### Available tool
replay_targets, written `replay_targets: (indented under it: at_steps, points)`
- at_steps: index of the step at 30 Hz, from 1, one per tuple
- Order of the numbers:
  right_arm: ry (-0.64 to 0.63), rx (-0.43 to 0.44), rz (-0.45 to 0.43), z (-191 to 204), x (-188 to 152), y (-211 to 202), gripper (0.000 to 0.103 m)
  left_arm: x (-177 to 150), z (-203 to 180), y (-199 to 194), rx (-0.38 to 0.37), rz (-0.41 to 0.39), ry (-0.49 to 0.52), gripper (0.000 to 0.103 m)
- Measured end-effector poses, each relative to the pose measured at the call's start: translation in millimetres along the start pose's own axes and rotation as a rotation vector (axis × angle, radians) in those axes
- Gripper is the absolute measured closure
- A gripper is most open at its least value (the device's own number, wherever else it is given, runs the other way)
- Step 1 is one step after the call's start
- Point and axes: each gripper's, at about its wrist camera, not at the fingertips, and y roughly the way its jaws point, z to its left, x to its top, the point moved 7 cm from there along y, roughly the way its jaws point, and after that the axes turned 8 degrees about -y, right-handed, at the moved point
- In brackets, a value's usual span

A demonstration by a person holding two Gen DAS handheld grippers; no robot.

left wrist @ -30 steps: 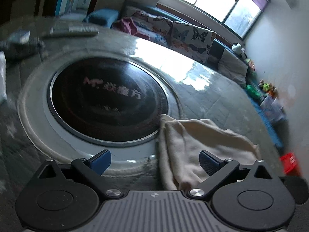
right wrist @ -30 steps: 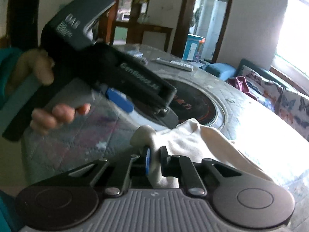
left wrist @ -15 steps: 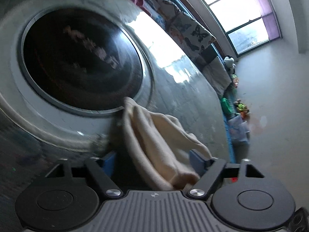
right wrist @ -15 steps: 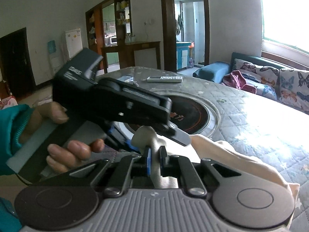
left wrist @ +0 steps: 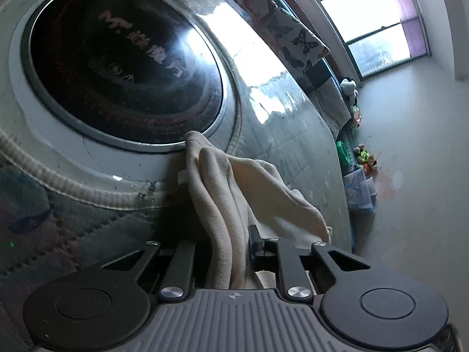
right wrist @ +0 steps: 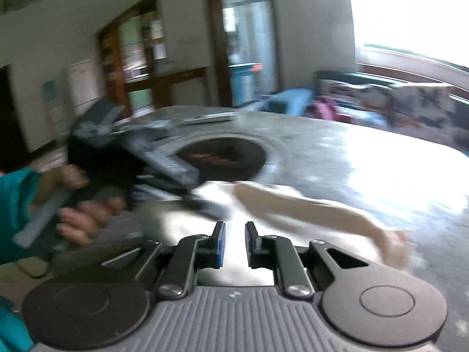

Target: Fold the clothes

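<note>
cream fleece garment (left wrist: 234, 205) lies bunched on a grey quilted round table (left wrist: 293, 152), its far corner touching the rim of the dark glass circular hotplate (left wrist: 123, 67) set in the table's middle. left gripper (left wrist: 225, 246) is closing on a gathered fold of that cloth, which fills the narrow gap between its 2 black fingers. right gripper (right wrist: 234, 243), nearer the person than the hotplate, is opening slightly; its blue-padded fingers (right wrist: 219, 243) stand narrowly apart with nothing pinched, the pale cloth (right wrist: 293, 205) lying beyond them. a hand in a teal sleeve (right wrist: 82, 217) holds the left tool. to do this step well, i judge the left grip should take only 1 edge layer, not the whole bunch, before the right finds a matching corner away from the hotplate.
</note>
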Motion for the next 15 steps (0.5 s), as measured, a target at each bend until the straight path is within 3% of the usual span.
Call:
replay_targets:
  at_steps: [6, 12, 13, 15]
  points:
    - [0.178, -0.199, 0.044, -88.3, -28.3, -5.6, 0.079, -3.7, 0.0, -0.4, 0.011, 0.001, 0.032, 0.085]
    - [0.323, -0.225, 0.072, -133.3, -53.8, 10.6, 0.067, -5.3, -5.8, 1.2, 0.034, -0.002, 0.083, 0.084]
    - [0.339, -0.221, 0.074, -137.4, -56.3, 13.6, 0.061, -5.6, -7.0, 1.9, 0.038, -0.002, 0.092, 0.083]
    - [0.359, -0.211, 0.065, -141.9, -61.1, 18.4, 0.061, -5.4, -8.0, 2.6, 0.044, -0.001, 0.107, 0.082]
